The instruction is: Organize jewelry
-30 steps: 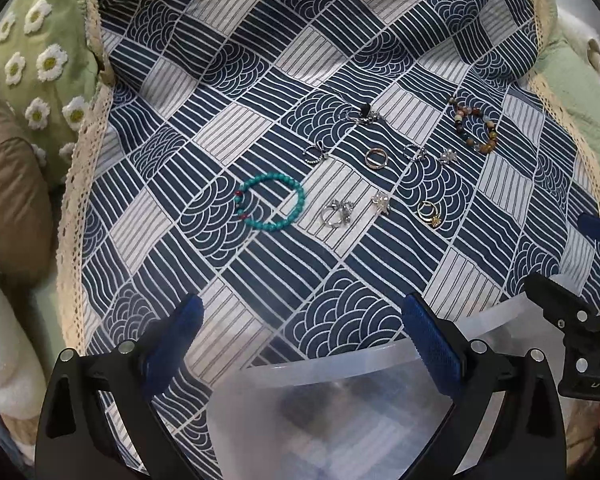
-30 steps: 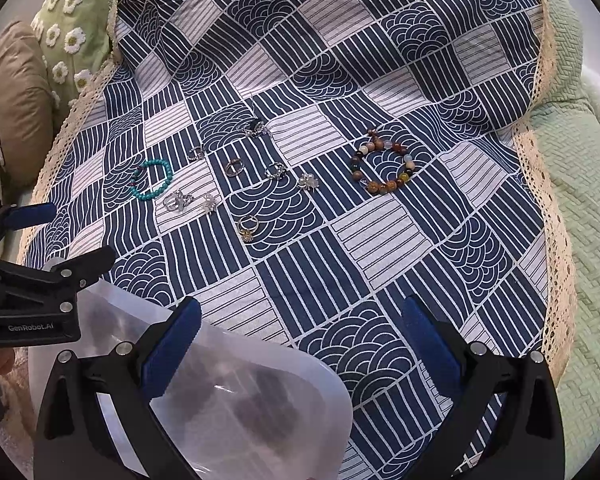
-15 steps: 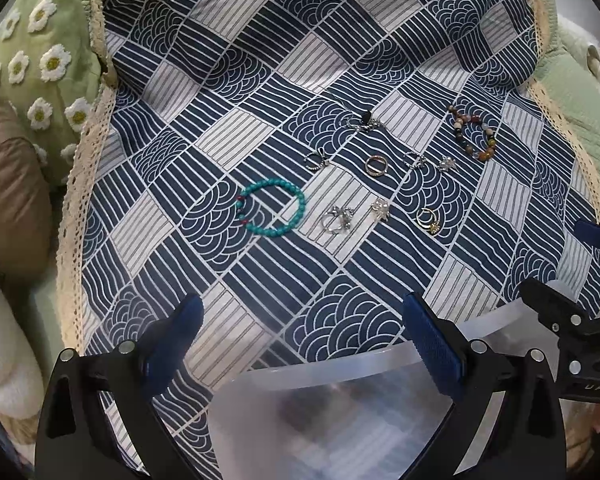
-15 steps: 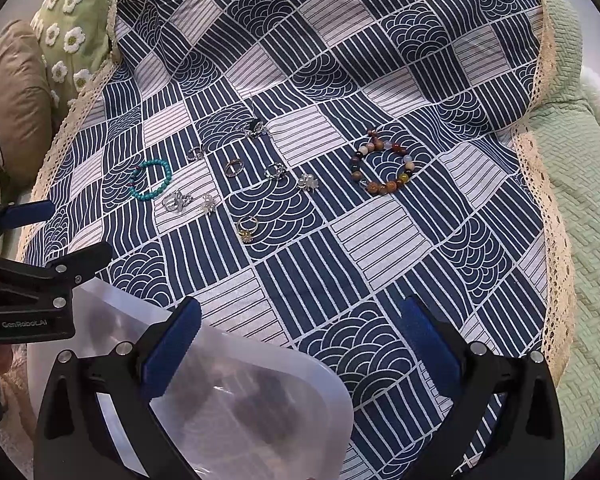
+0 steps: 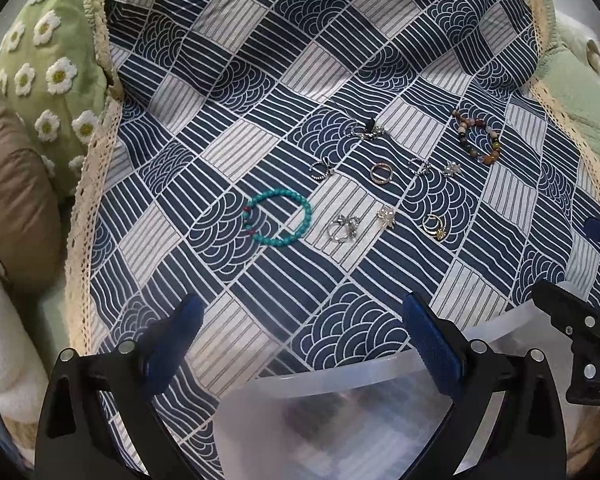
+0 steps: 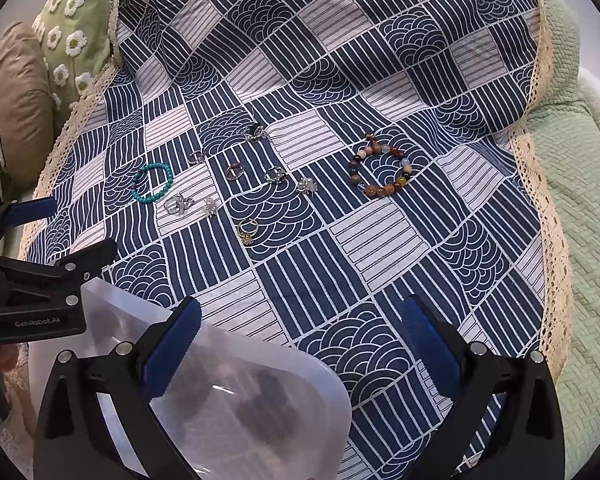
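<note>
Blue patterned cloth [image 5: 260,92] covers the bed, jewelry spread mid-cloth. Frosted box [image 6: 260,392] sits at the near edge, under both tongs. Left gripper [image 5: 300,344] and right gripper [image 6: 300,344] both hang wide apart, nothing held, well short of the pieces. Turquoise bracelet [image 5: 278,218] lies flat at the left end of the group, brown bead bracelet [image 6: 382,172] flat at the right end, apart from the rest; both loops are round, no clear long axis. Rings [image 5: 380,172] scatter between them; the gold ring [image 6: 247,231] is nearest the box. Likely step: the first pick. Best to come down steep, pinch across one side of a loop, and avoid snagging cloth.
</note>
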The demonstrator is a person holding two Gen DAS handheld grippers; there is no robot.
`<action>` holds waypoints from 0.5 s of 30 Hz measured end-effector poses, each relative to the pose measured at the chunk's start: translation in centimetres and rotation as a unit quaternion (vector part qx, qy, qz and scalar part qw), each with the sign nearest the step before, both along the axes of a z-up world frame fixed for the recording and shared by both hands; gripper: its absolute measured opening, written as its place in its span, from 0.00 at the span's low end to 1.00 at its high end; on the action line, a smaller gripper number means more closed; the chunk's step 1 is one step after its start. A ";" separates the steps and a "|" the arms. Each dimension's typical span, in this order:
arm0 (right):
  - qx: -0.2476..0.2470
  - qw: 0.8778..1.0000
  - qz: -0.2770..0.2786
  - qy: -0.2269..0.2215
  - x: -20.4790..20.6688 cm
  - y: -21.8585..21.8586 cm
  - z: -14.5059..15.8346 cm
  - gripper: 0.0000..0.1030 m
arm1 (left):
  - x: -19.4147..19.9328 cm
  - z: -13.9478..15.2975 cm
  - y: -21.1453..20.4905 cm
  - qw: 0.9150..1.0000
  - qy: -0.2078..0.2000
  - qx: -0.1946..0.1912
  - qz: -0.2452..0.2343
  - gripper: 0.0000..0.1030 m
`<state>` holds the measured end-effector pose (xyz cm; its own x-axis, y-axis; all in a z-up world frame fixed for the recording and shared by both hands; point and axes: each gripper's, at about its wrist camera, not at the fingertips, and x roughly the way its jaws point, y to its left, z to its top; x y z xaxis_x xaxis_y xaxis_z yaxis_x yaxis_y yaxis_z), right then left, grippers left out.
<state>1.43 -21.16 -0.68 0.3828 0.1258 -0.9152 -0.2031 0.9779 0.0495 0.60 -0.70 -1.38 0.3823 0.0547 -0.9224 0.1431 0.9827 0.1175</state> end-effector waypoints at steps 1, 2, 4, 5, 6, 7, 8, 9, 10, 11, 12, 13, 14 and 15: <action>0.002 1.000 -0.001 0.000 0.0 0.0 0.0 0.96 | 0.0 0.0 -0.1 1.000 0.000 0.001 -0.001 0.92; 0.003 1.000 -0.001 0.000 0.0 0.0 0.1 0.96 | -0.1 0.0 -0.1 1.000 0.001 -0.001 -0.002 0.92; 0.003 1.000 -0.001 -0.001 0.0 0.0 0.1 0.96 | -0.1 -0.2 -0.2 1.000 0.005 -0.004 -0.003 0.92; 0.003 1.000 0.000 -0.001 0.0 0.0 0.2 0.96 | -0.1 -0.2 -0.2 1.000 0.006 -0.005 -0.003 0.92; 0.003 1.000 0.000 -0.001 0.0 0.0 0.2 0.96 | -0.1 -0.2 -0.2 1.000 0.006 -0.005 -0.003 0.92; 0.004 1.000 0.001 -0.001 0.0 0.0 0.2 0.96 | -0.1 -0.2 -0.2 1.000 0.006 -0.004 -0.004 0.92; 0.004 1.000 0.001 -0.001 0.0 0.0 0.2 0.96 | -0.1 -0.2 -0.2 1.000 0.005 -0.004 -0.004 0.92; 0.004 1.000 0.002 -0.001 0.0 0.1 0.3 0.96 | -0.1 -0.2 -0.2 1.000 0.005 -0.004 -0.003 0.92; 0.003 1.000 0.002 -0.001 0.0 0.1 0.3 0.96 | -0.1 -0.1 -0.2 1.000 0.005 -0.006 -0.003 0.92; 0.003 1.000 0.002 -0.001 0.0 0.1 0.3 0.96 | -0.1 -0.1 -0.1 1.000 0.005 -0.006 -0.002 0.92; 0.003 1.000 0.002 -0.001 0.0 0.1 0.3 0.96 | -0.1 -0.1 -0.1 1.000 0.005 -0.006 -0.002 0.92; 0.003 1.000 0.002 -0.001 0.0 0.1 0.3 0.96 | -0.1 -0.2 -0.1 1.000 0.005 -0.006 -0.001 0.92; 0.003 1.000 0.002 -0.001 0.0 0.1 0.3 0.96 | 0.0 -0.1 0.0 1.000 0.005 -0.006 -0.001 0.92; 0.003 1.000 0.002 -0.001 0.0 0.1 0.3 0.96 | 0.0 -0.1 -0.1 1.000 0.005 -0.007 -0.001 0.92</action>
